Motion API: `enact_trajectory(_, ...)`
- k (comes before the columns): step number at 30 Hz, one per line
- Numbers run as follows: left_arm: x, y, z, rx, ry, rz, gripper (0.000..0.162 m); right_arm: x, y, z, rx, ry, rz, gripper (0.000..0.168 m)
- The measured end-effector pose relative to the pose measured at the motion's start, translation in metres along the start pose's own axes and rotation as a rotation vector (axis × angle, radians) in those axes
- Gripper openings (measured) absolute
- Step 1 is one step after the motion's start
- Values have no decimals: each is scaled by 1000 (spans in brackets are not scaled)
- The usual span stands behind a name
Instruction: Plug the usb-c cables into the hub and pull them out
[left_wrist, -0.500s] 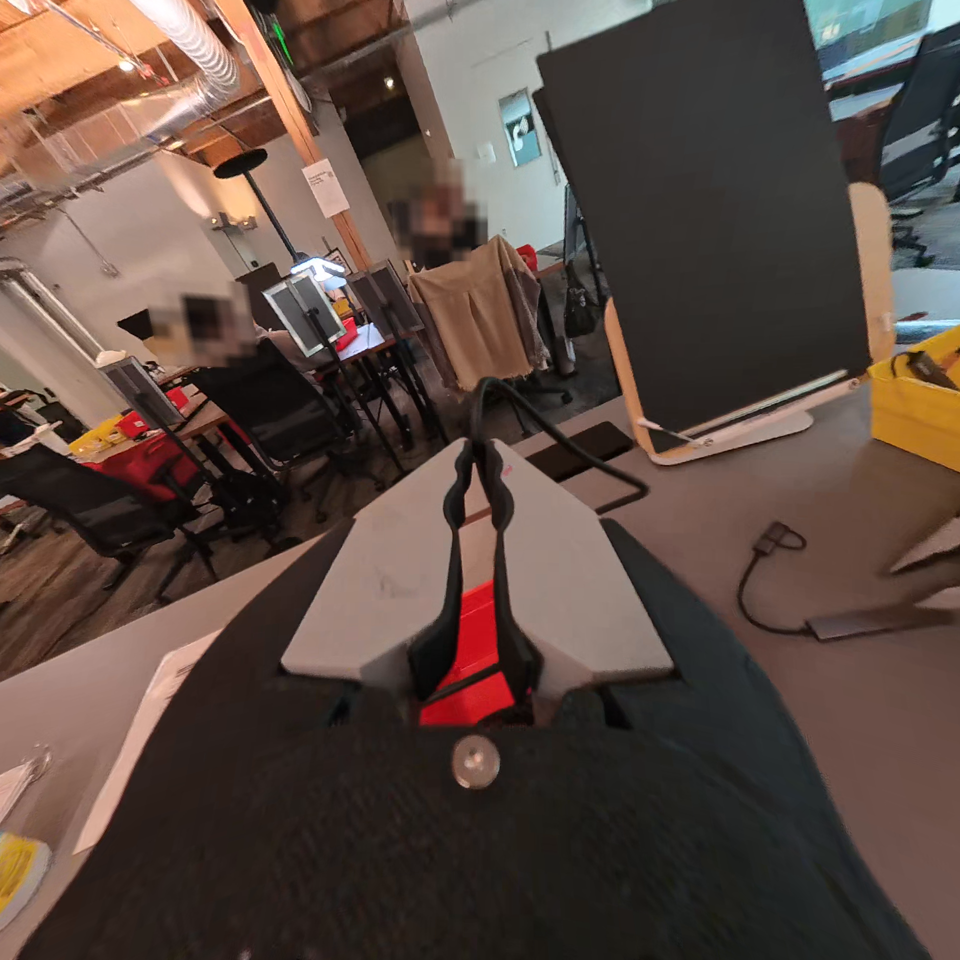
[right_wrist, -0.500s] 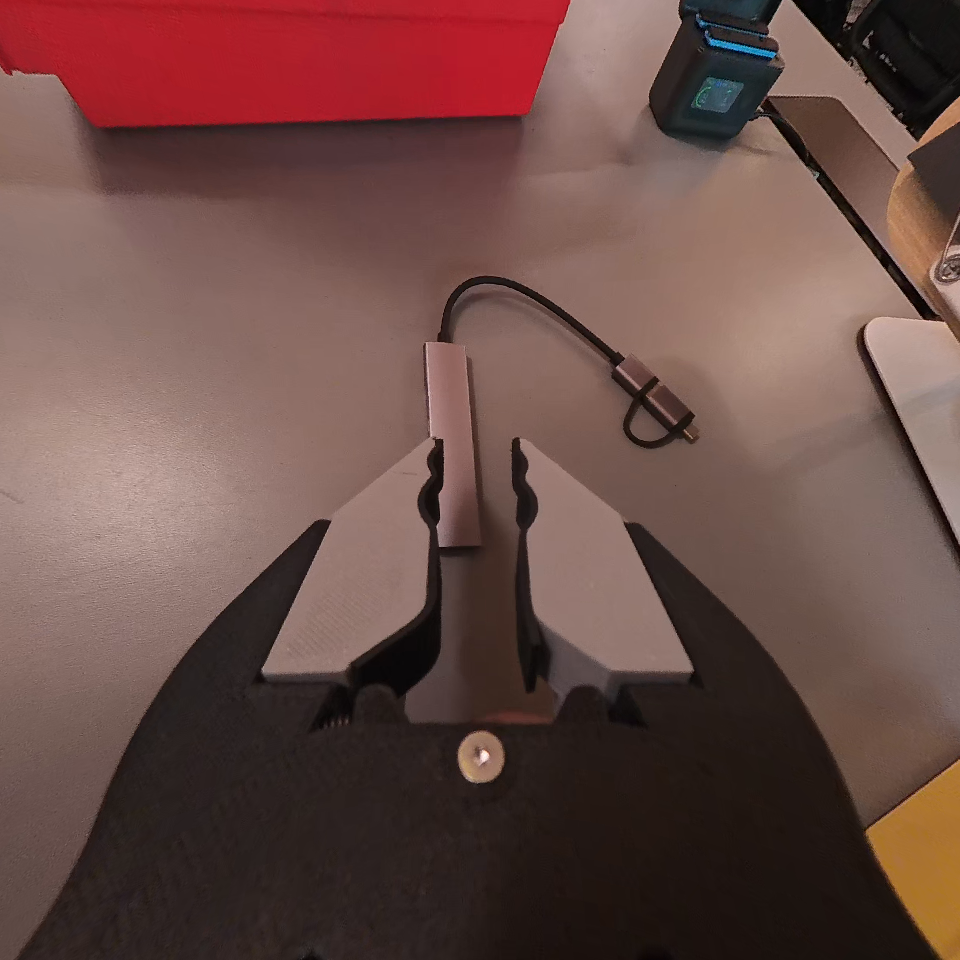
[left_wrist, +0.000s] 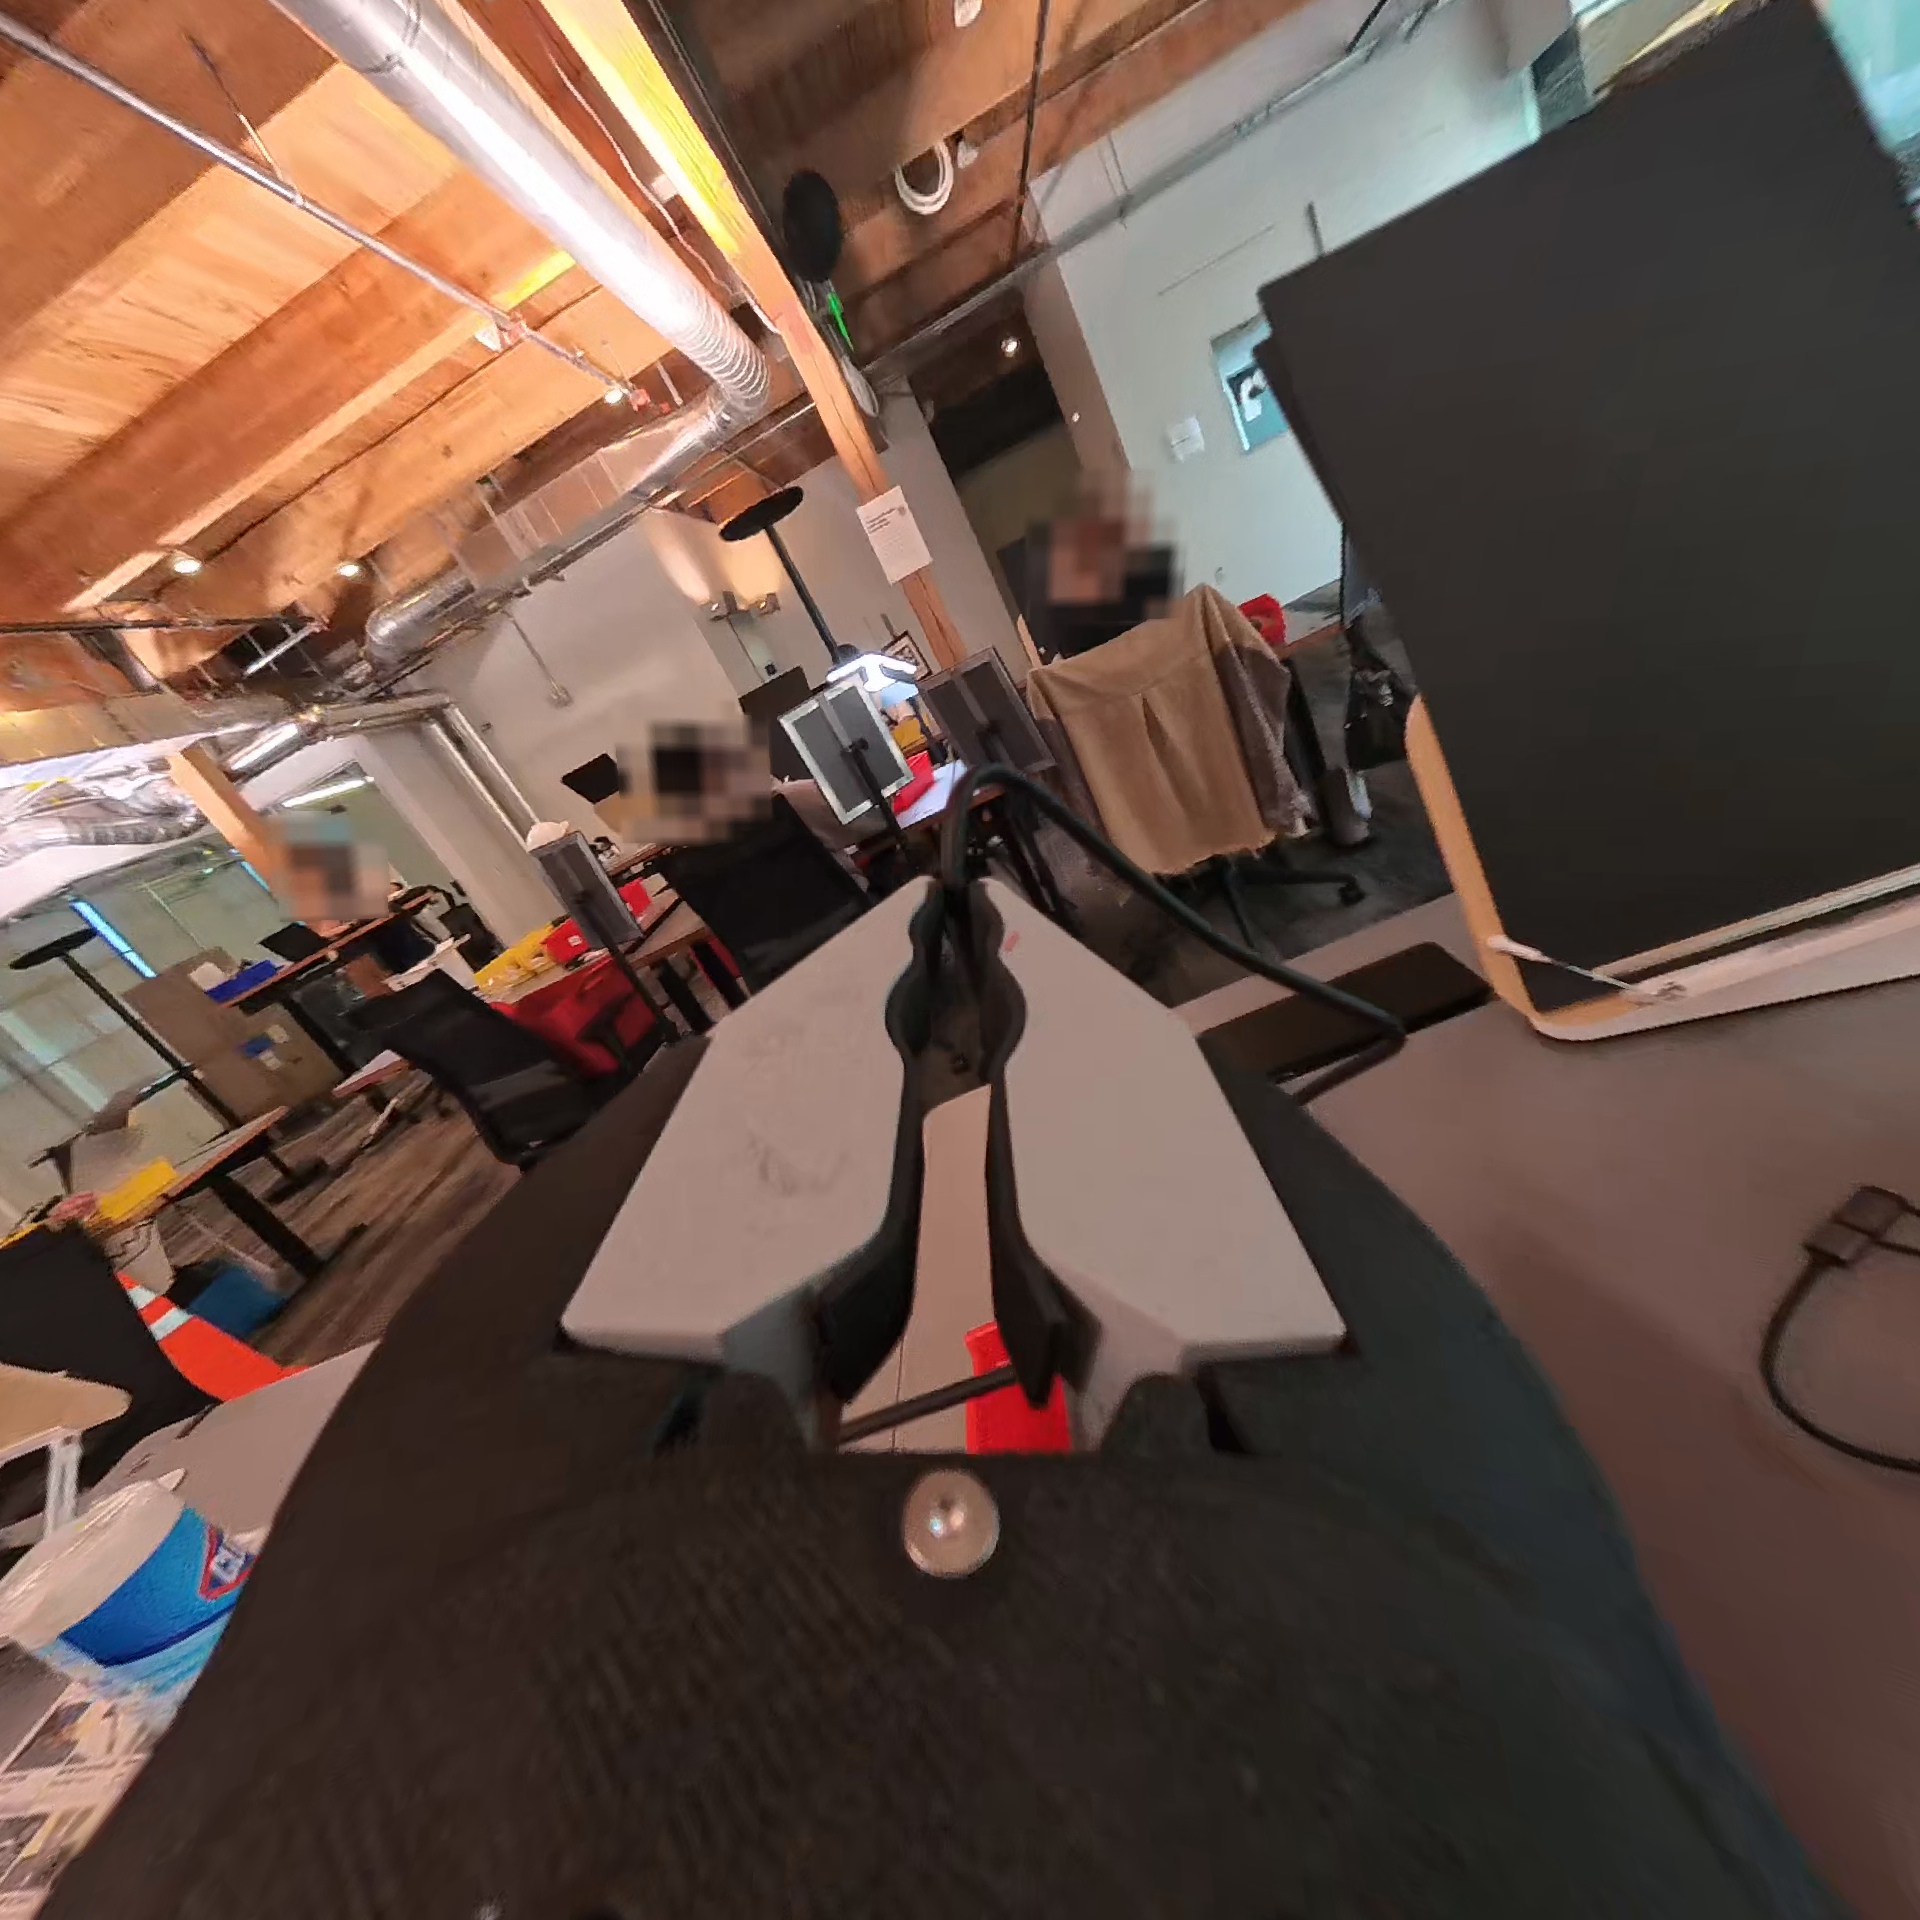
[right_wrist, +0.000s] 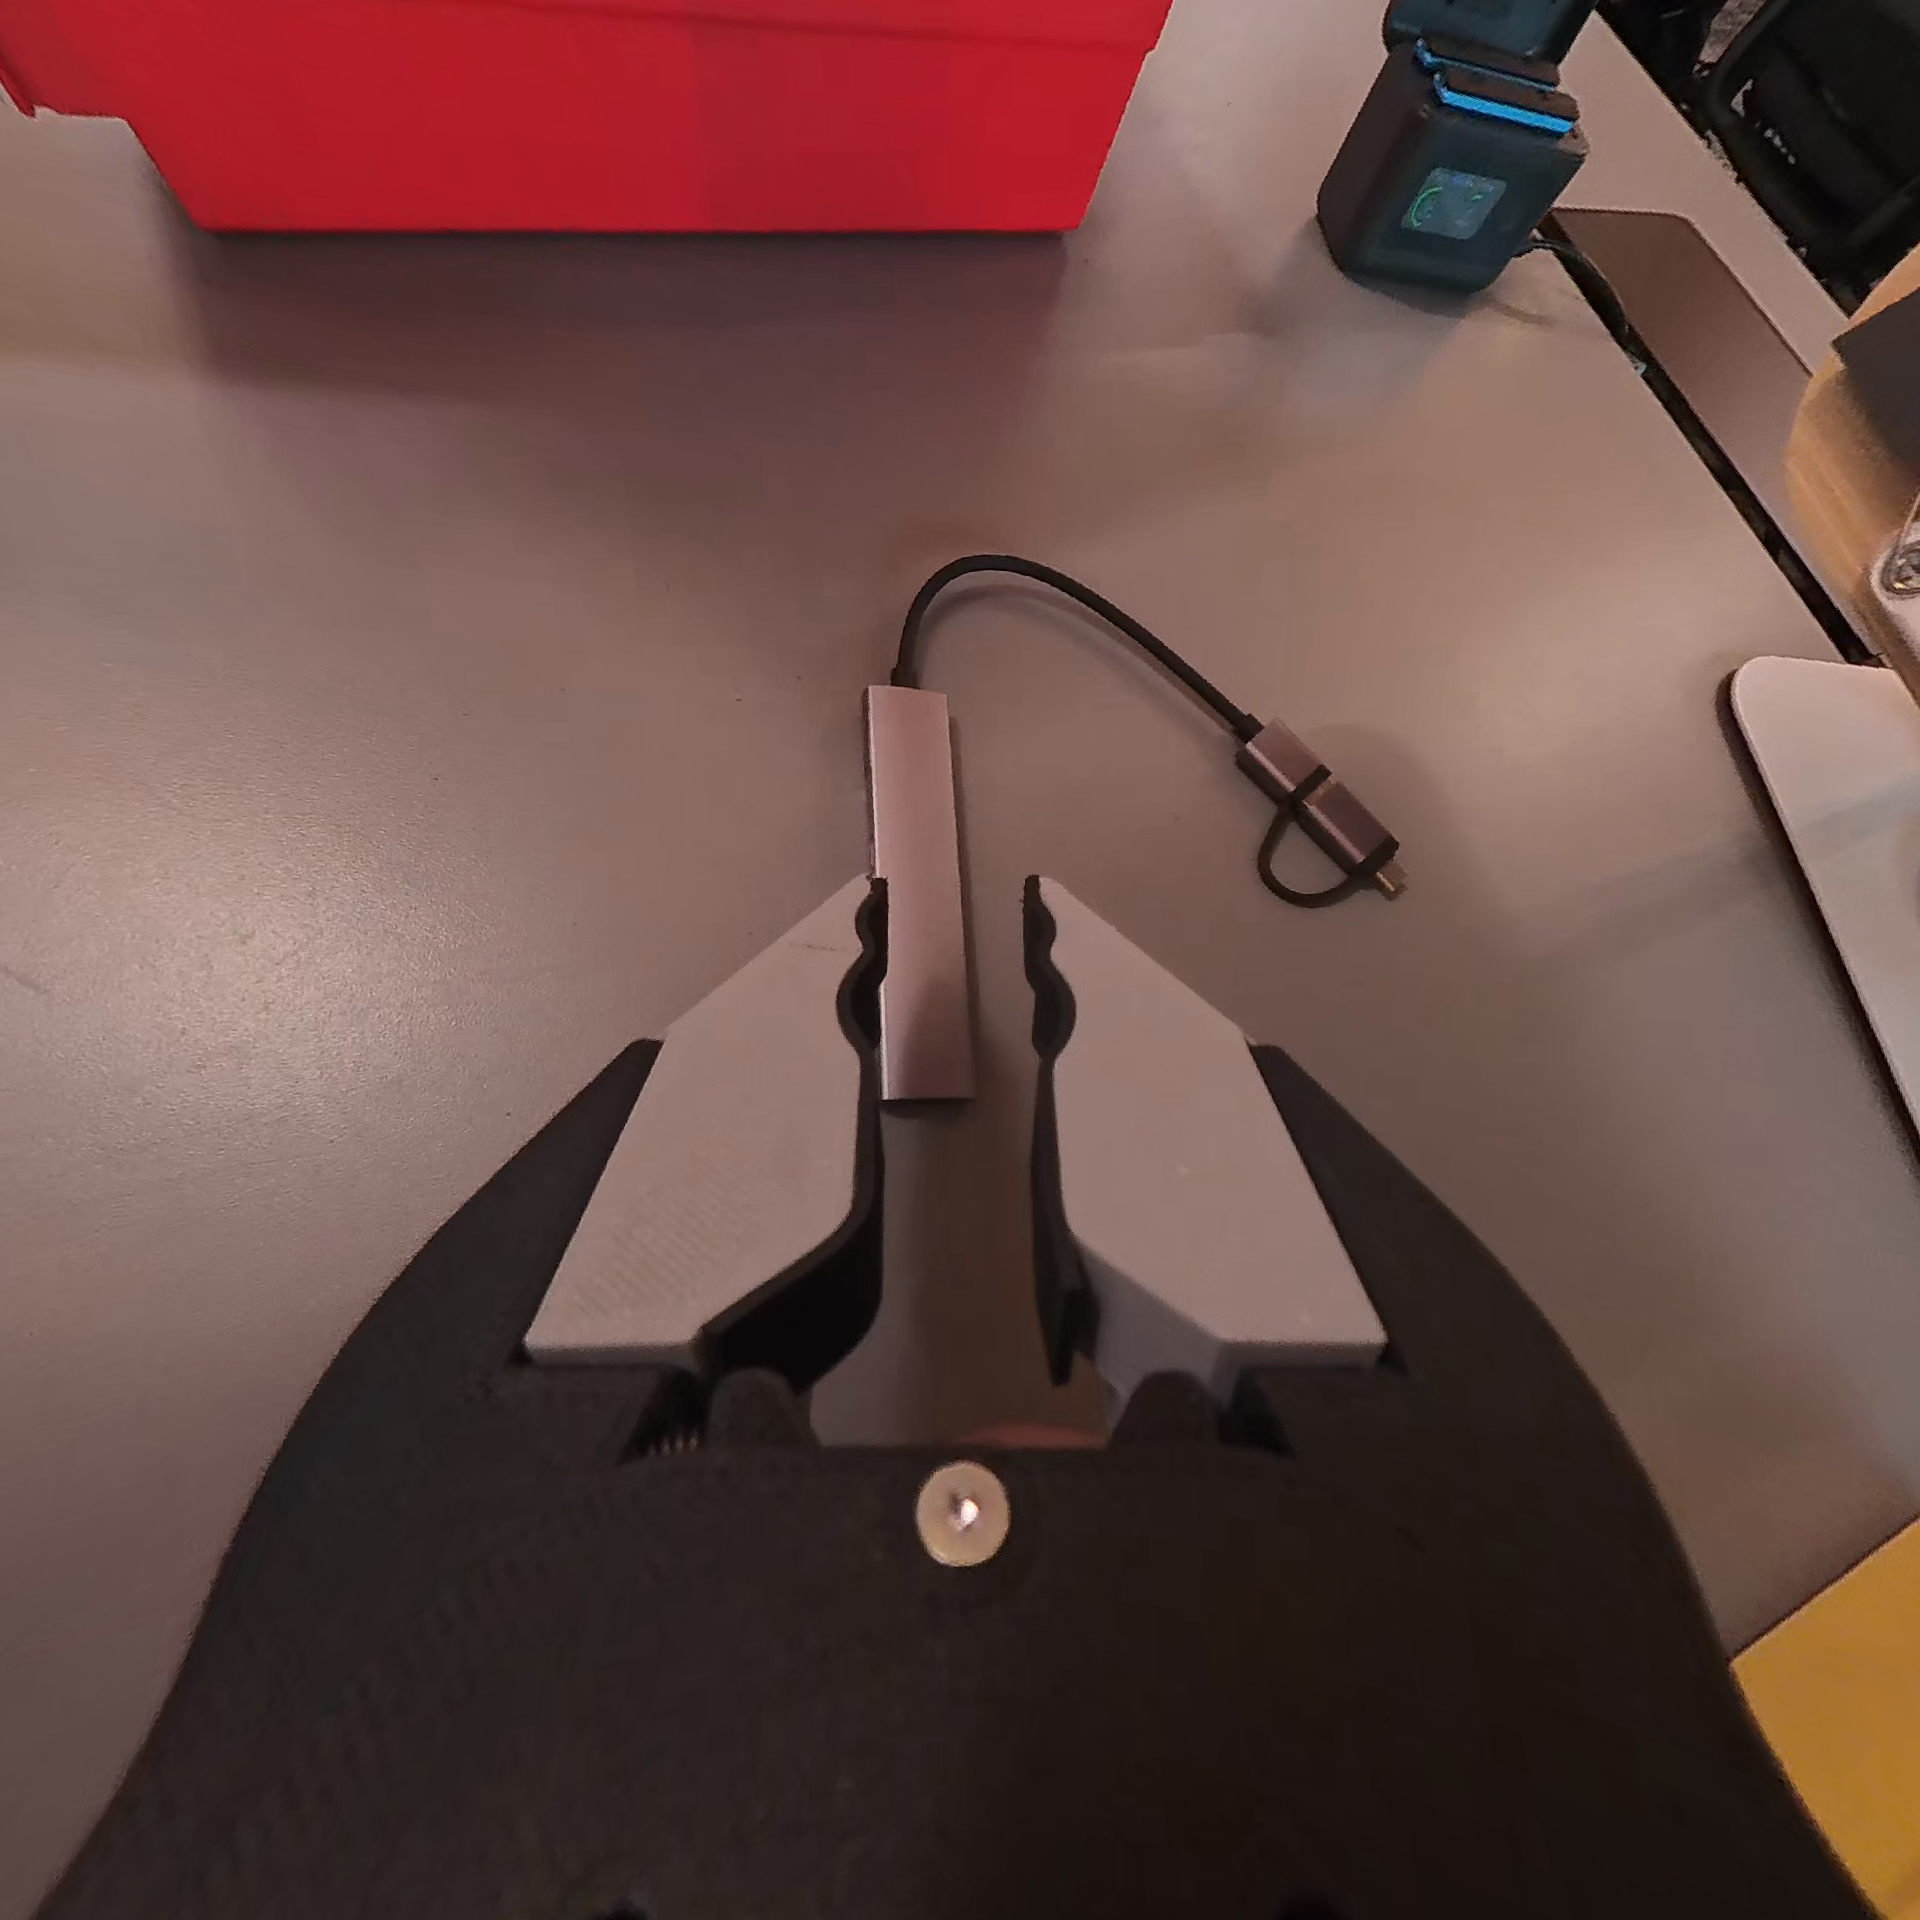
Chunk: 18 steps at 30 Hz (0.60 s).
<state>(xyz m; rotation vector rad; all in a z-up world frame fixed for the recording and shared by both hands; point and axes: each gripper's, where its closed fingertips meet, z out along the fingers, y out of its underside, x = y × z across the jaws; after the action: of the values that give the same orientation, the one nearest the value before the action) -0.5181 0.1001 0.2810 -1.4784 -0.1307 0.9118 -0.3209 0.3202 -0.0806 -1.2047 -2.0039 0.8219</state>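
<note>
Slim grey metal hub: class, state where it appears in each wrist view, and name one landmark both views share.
Left wrist view: not in it.
Right wrist view: slim grey metal hub at centre, between the open right gripper fingers.
Shared landmark: grey plug on its short black lead.

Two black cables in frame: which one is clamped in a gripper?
The loose black cable, pinched in the shut left gripper. The grey hub's short pigtail lies free on the table.

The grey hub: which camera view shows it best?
The right wrist view: the hub lies flat on the table, between the open right gripper fingers. The left wrist view shows only its connector and lead.
</note>
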Motion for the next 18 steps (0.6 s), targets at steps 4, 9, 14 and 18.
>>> enact_trajectory(4,-7,-4,-9,-31,-22,51,2,0,0,0,2,-2,3,23)
enact_trajectory(9,5,45,3,-203,55,80,3,-2,1,1,-5,-3,-5,23)
enact_trajectory(14,12,111,10,-384,67,106,3,-1,2,1,-9,-1,-2,23)
enact_trajectory(18,27,144,7,-445,119,40,3,-1,3,2,-14,-5,1,23)
